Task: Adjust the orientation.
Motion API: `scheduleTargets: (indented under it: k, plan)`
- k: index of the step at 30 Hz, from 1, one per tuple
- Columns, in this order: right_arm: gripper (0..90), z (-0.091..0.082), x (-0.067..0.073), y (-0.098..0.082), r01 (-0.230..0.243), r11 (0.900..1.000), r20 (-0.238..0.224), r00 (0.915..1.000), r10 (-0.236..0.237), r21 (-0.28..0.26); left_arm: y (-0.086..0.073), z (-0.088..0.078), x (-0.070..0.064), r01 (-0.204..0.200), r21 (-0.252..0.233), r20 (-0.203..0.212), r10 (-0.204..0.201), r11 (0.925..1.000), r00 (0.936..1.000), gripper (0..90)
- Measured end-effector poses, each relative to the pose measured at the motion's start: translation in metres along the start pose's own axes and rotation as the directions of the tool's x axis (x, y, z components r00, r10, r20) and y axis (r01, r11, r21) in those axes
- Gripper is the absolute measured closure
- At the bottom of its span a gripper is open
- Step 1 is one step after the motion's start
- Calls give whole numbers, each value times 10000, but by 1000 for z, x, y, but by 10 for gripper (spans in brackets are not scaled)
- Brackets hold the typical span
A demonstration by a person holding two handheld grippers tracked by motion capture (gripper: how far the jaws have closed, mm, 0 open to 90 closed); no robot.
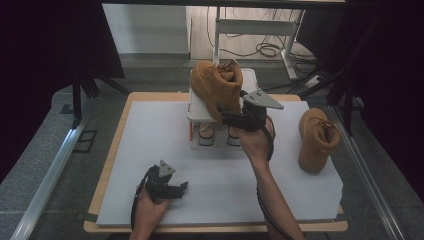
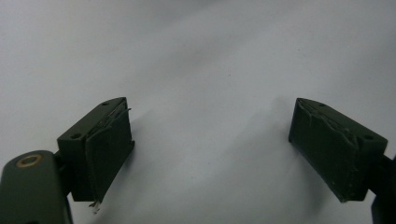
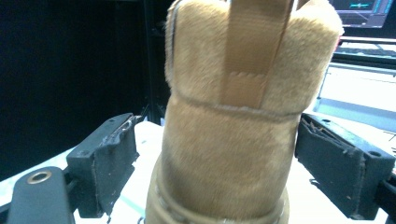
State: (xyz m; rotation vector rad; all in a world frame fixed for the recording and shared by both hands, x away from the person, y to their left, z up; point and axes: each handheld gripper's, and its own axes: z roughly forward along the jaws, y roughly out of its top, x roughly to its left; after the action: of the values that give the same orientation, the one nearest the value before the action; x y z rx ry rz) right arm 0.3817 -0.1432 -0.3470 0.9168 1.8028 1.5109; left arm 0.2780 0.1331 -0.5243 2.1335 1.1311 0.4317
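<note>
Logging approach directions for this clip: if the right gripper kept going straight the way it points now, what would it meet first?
The right gripper would meet the heel of the tan boot on the white rack. Its open jaws already flank the heel with a gap on each side, so contact looks very close, though depth is unclear.

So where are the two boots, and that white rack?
Rack boot point(image 1: 216, 85), high view, its side.
Table boot point(image 1: 316, 140), high view, its side.
Rack point(image 1: 250, 79), high view, top right edge.

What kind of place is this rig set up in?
Likely an indoor lab or workshop used for recording: a white-topped table walled in by dark curtains, loose cables on the floor behind, and a lit monitor in the right gripper view.
</note>
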Motion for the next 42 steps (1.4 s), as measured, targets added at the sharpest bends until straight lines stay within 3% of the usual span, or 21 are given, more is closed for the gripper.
scheduleTargets:
  k: [5,10,12,16,17,21,26,28,33,42]
  plan:
    - [142,-5,3,-3,73,9988,-3,10000,-73,476,0,0,0,3,-9,6,-3,10000,10000,131]
    - [227,-11,4,-7,432,9970,47,9990,-436,648,0,0,0,-13,0,2,13,10000,10000,132]
    - [315,-19,1,-10,264,9981,-156,9996,-256,556,0,0,0,-16,0,0,16,10000,10000,132]
    - [376,-24,-1,-12,244,9980,-238,9995,-230,579,0,0,0,-16,-1,-1,16,10000,10000,132]
    - [437,-28,-1,-14,337,9971,-332,9990,-315,679,0,0,0,-13,-3,0,13,10000,10000,132]
    - [487,-31,-4,-20,472,9943,-562,9975,-419,953,0,0,0,-14,-3,-3,14,10000,10000,132]
    - [597,-35,-10,-27,214,9953,-700,9974,-148,949,0,0,0,-14,-4,-4,14,10000,10000,132]
    - [708,-37,-12,-32,223,9954,-757,9970,-152,927,0,0,0,-2,-4,-5,2,10000,10000,132]
    - [860,-38,-13,-38,350,9953,-840,9961,-275,902,0,0,0,-14,4,-9,14,10000,10000,132]
    - [892,-36,-12,-41,517,9933,-848,9955,-430,1033,0,0,0,-18,3,-10,18,10000,10000,132]
